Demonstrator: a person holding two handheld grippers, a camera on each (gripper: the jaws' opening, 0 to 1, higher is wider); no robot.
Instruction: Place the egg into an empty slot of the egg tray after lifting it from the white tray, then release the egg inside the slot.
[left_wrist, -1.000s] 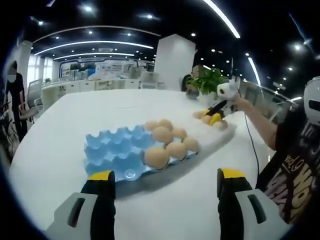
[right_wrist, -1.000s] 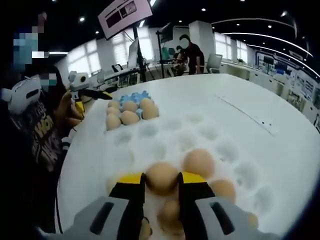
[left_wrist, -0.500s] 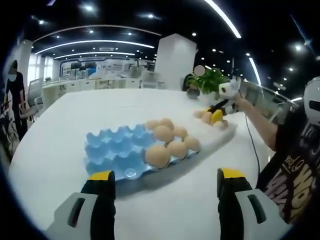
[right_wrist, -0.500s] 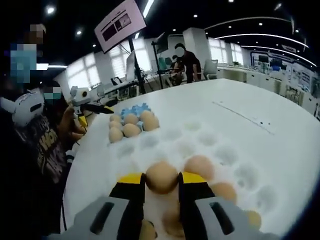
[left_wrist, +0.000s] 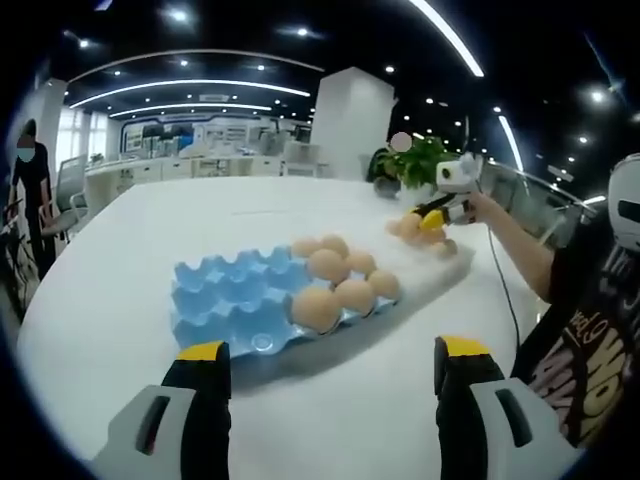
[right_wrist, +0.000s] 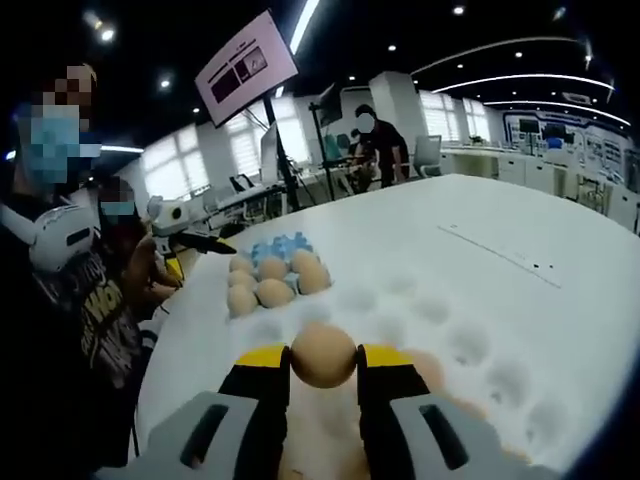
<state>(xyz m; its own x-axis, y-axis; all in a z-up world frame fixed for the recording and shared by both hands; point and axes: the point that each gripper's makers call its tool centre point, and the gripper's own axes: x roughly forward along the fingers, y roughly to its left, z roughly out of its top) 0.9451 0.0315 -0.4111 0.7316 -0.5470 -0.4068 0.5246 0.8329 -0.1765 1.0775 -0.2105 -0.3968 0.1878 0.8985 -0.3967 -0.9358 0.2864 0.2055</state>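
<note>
Gripping egg (right_wrist: 322, 354), R jaws, L wide

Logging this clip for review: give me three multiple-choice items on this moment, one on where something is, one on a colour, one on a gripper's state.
1. Where is the egg nearest the right gripper view's camera?
A. Between the right gripper's jaws
B. In a slot of the blue tray
C. On the bare table

2. What colour is the egg tray with empty slots ahead of the left gripper?
A. Green
B. Blue
C. Red

3. What state is the left gripper in?
A. Shut on an egg
B. Shut on the tray's edge
C. Open, holding nothing

Answers:
1. A: the right gripper has its yellow-tipped jaws pressed against both sides of the egg, above the white tray.
2. B: its moulded cups are light blue, with eggs filling the side towards the white tray.
3. C: its jaws stand wide apart with only table between them.
</note>
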